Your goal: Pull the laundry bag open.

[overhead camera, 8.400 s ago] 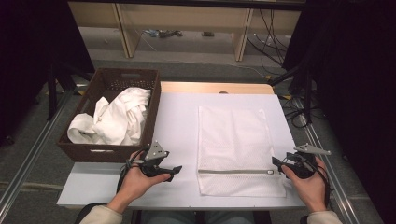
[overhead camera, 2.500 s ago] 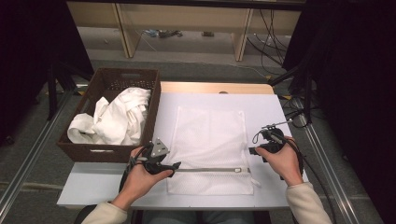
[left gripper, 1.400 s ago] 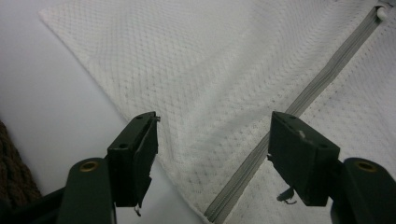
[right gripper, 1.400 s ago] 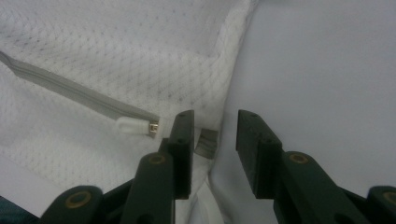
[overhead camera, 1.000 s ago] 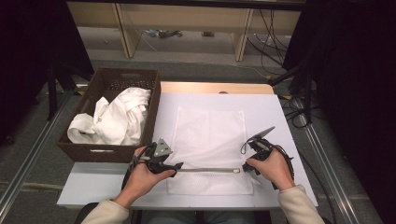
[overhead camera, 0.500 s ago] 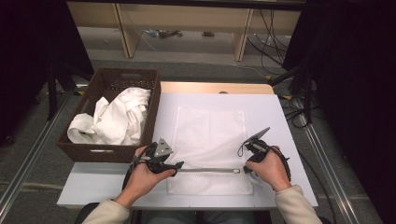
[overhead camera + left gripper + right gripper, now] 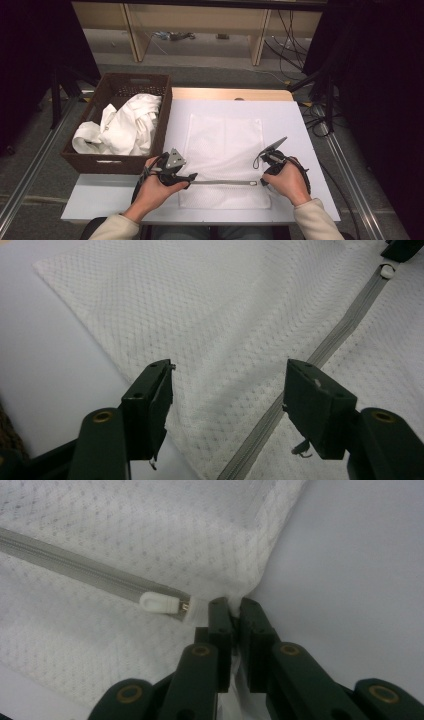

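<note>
White mesh bag point(image 7: 226, 160) lies flat on the table point(image 7: 300, 125), its grey zip point(image 7: 220, 182) running across the near part, just right of the basket point(image 7: 120, 162) holding white cloth point(image 7: 122, 127).

Left hand point(image 7: 152, 187) rests at the bag's near-left corner, forearm entering from below, holding the left gripper point(image 7: 187, 177) level and pointing right along the zip. In the left gripper view its jaws stand apart over the mesh and the zip's left end, pads clear of the fabric; nothing is gripped.

Right hand point(image 7: 287, 177) sits at the bag's right edge, wrist angled inward, right gripper point(image 7: 263, 176) pointing left and down at the zip's end. In the right gripper view its jaws have just been closing and now pinch the bag's edge fabric just beside the white zip pull point(image 7: 159, 602).

Compared with 8.4 s ago, the bag lies further left and its zip reaches the left gripper; the right hand has moved inward from the table's right edge. The left hand keeps its place.
</note>
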